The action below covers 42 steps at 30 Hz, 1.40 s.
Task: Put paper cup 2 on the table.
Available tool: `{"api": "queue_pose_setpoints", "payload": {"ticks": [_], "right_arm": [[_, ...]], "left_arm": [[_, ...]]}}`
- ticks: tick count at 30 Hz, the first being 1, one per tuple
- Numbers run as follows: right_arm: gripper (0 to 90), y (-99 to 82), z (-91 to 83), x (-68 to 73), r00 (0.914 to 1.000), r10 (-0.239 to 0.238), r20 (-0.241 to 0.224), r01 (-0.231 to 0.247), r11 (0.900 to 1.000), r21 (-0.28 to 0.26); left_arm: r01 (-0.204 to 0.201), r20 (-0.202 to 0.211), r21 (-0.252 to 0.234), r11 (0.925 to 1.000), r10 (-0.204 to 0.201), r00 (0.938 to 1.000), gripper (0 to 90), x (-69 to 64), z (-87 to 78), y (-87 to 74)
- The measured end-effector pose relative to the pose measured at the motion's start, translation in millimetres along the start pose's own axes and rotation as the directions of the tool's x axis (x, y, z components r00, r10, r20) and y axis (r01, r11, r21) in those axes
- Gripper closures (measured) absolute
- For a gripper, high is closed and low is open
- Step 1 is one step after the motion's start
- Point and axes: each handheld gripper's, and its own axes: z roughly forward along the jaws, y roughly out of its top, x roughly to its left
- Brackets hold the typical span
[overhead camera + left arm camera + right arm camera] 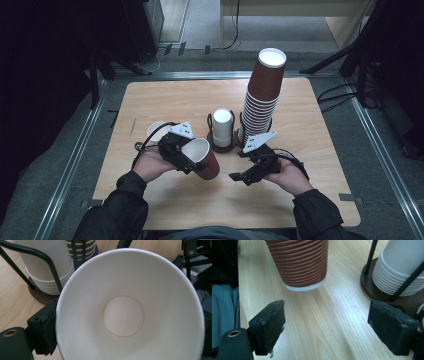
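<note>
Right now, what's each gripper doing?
Left gripper: shut on the brown cup.
Right gripper: open, nothing between its jaws.

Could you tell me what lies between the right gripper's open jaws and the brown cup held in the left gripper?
Only bare wooden table between the right gripper and the brown ribbed cup, as the right gripper view shows.

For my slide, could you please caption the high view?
Left gripper holds a brown paper cup tilted above the table; right gripper waits open beside it.
</note>
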Motion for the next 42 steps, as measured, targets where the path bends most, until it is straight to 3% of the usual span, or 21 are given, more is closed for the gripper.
{"api": "queue_pose_setpoints", "payload": {"ticks": [12,22,42], "right_arm": [[14.7,-3.6,-5.9,-5.7,0.9998,0.015,0.015,-0.015,0.9999,0.001],[14.8,-7.0,-11.2,-9.8,0.9992,0.010,0.037,-0.010,0.9999,-0.004],[14.9,-12.6,-17.4,-17.8,0.9966,0.038,0.073,-0.038,0.9993,0.002]], "left_arm": [[-0.018,-0.034,0.051,0.9985,0.020,0.9992,6.2,4.2,-2.8,-8.9],[-0.040,-0.067,0.118,0.9922,0.049,0.9966,6.2,9.5,-9.8,-23.7],[0.047,-0.165,0.163,0.9855,-0.020,0.9862,5.7,24.0,-32.5,-55.4]]}}
